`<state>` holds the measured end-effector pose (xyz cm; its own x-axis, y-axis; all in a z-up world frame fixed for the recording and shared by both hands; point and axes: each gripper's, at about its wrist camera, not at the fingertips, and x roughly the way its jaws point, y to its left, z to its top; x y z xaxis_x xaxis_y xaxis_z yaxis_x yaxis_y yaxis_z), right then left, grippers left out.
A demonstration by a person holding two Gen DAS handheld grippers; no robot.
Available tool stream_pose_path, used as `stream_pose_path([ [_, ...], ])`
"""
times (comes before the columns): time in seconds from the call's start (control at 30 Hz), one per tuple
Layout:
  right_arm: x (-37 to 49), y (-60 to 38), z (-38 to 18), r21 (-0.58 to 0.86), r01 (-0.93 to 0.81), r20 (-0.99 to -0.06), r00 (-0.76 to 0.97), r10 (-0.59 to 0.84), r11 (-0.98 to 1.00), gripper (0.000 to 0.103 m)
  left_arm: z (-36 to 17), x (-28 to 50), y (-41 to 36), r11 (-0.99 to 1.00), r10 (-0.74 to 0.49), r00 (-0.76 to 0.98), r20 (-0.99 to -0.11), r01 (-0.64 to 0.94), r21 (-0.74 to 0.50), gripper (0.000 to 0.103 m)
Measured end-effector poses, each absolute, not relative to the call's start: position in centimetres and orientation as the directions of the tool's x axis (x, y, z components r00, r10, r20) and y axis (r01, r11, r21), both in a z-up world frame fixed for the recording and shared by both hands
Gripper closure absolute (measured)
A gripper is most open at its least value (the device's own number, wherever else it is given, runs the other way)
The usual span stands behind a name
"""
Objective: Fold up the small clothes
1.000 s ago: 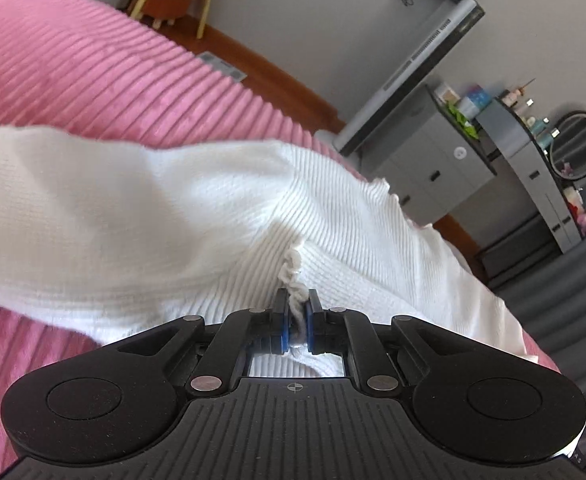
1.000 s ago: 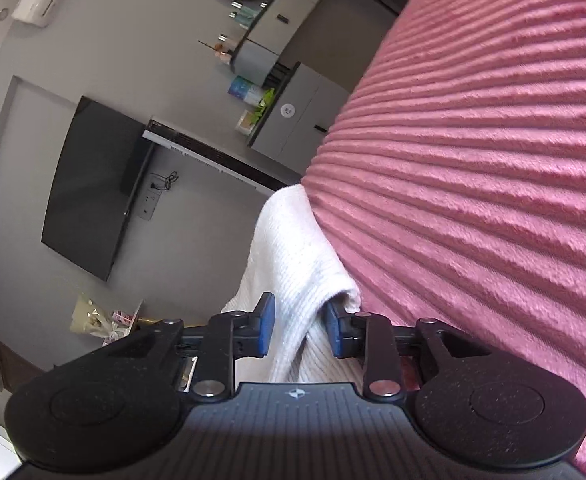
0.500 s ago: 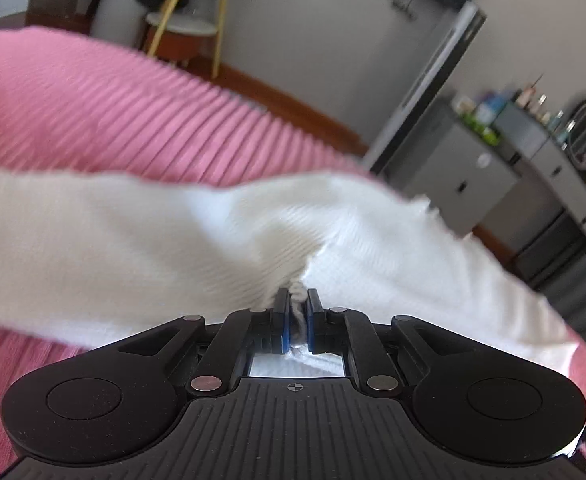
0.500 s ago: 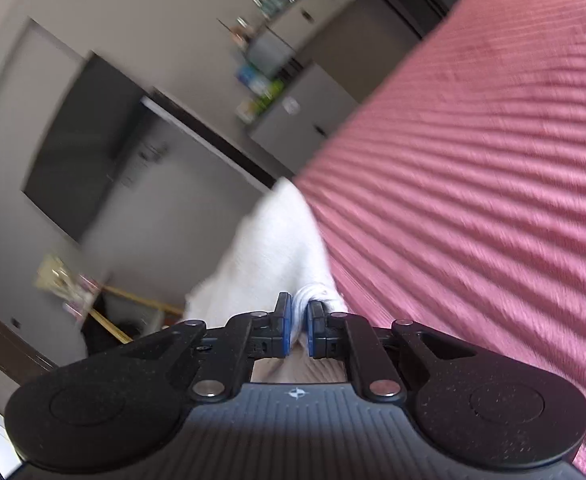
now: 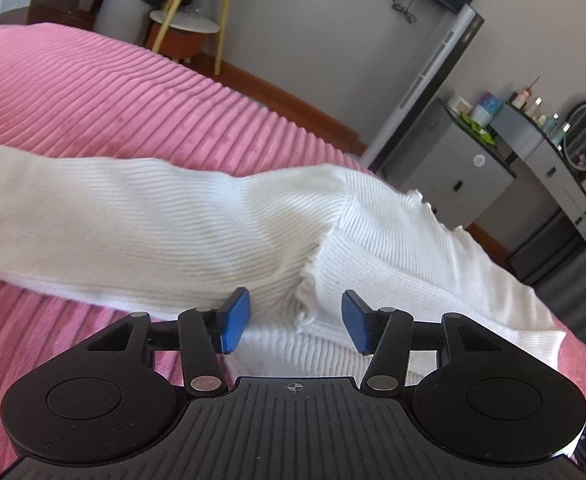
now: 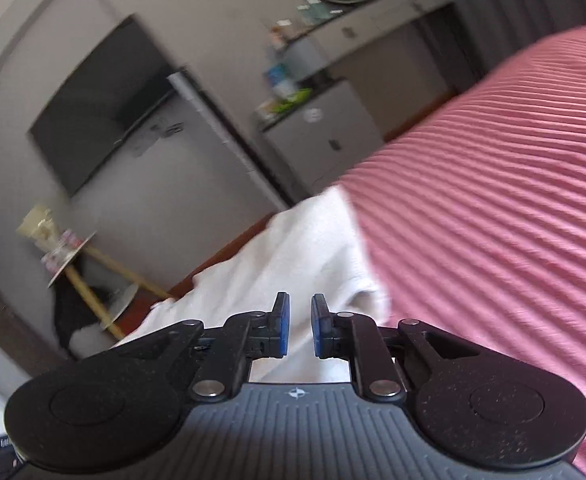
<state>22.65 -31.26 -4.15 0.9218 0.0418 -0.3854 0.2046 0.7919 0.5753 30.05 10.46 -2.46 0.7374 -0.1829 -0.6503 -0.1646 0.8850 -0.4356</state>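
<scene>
Lying folded on pink bedspread (image 5: 113, 92): white ribbed garment (image 5: 173, 216).

Right hand-held gripper (image 6: 297, 330) above white garment (image 6: 293, 248) on pink ribbed bedspread (image 6: 493, 208); jaws opening slightly, pads not pressing cloth.

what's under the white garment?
The pink bedspread shows around the white garment, which lies on it. Anything else beneath the garment is covered and cannot be seen.
</scene>
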Motion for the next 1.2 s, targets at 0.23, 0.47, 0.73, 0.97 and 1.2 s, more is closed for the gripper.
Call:
stream_pose_path([
  [0.23,24.8,-30.4,-5.7,0.532,0.17,-0.467,0.876,0.12,0.829,0.094,-1.5,24.4,17.8,0.822,-0.101,0.774,-0.625,-0.289,-0.491,0.025],
  [0.47,24.5,-31.2,-5.3,0.575,0.187,-0.451,0.884,0.119,0.796,0.092,-4.0,17.9,31.1,0.462,0.058,0.788,-0.613,-0.565,-0.683,0.024],
  [0.73,23.5,-30.0,-5.1,0.582,0.166,-0.431,0.893,0.129,0.796,0.084,-7.0,16.6,39.2,0.198,0.147,0.826,-0.544,-0.564,-0.802,0.042],
  [0.97,22.7,-28.3,-4.6,0.546,0.167,-0.46,0.879,0.127,0.821,0.084,-9.3,16.6,42.8,0.045,0.159,0.843,-0.514,-0.526,-0.849,0.08],
  [1.2,22.5,-28.1,-4.6,0.551,0.168,-0.46,0.878,0.13,0.817,0.084,-3.3,18.1,41.0,0.341,0.221,0.84,-0.495,-0.542,-0.768,0.094],
])
